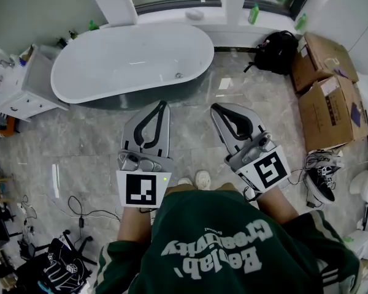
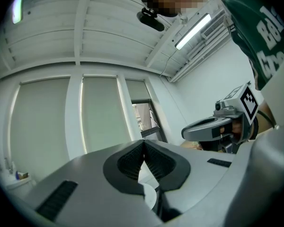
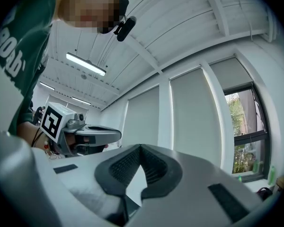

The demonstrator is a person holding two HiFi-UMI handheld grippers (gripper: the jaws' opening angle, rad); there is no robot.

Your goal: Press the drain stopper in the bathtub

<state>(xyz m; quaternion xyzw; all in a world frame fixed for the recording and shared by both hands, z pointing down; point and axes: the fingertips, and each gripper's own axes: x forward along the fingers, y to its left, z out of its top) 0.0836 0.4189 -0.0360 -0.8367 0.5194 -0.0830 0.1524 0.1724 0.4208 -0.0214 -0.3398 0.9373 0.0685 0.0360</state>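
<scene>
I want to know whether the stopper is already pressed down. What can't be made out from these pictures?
- Drain stopper in the bathtub: head view, too small to tell whether it is up or down.
- Gripper views: neither shows the stopper; both look at the window blinds.
- Floor around the person's feet: head view, mostly hidden by the green sweatshirt.

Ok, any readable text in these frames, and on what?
"Boolab", upside down, letters unsure: green sweatshirt.
"Creativity", upside down: same sweatshirt.
Small line beside them: too small to read.
Print on cardboard boxes: unreadable.
Cube markers on left gripper and right gripper: coded squares, no words.
</scene>
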